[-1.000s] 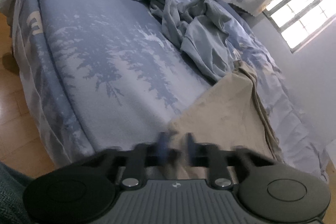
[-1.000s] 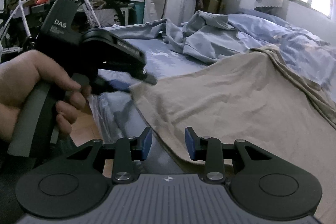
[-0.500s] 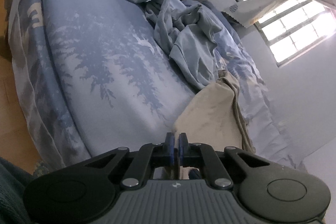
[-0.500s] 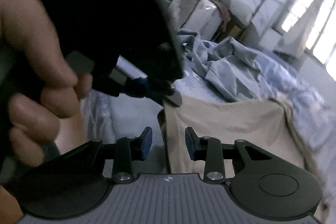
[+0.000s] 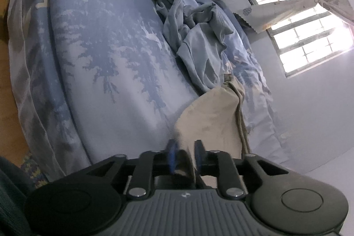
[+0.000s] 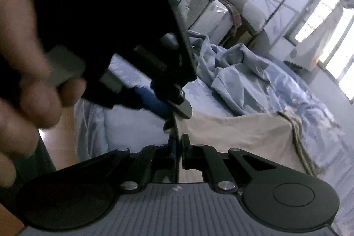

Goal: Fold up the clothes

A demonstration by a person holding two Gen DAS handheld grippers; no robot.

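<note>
A beige garment [image 5: 210, 118] lies on the blue bed, its near edge lifted toward me; it also shows in the right wrist view [image 6: 239, 136]. My left gripper [image 5: 185, 155] is open, its blue pads either side of the garment's corner. In the right wrist view the left gripper [image 6: 163, 103] sits close up, held by a hand, just above my right gripper. My right gripper [image 6: 179, 147] is shut on the garment's near edge.
A crumpled blue-grey sheet [image 5: 199, 41] lies heaped on the bed [image 5: 99, 54] beyond the garment. The bed's left edge drops to a wooden floor [image 5: 8, 103]. A window [image 5: 309, 32] is at the right; white covered furniture [image 6: 212, 14] stands behind the bed.
My left gripper closed on the garment's corner and has now opened again. My right gripper has shut on the garment's edge right below the left one. The garment has been lifted.
</note>
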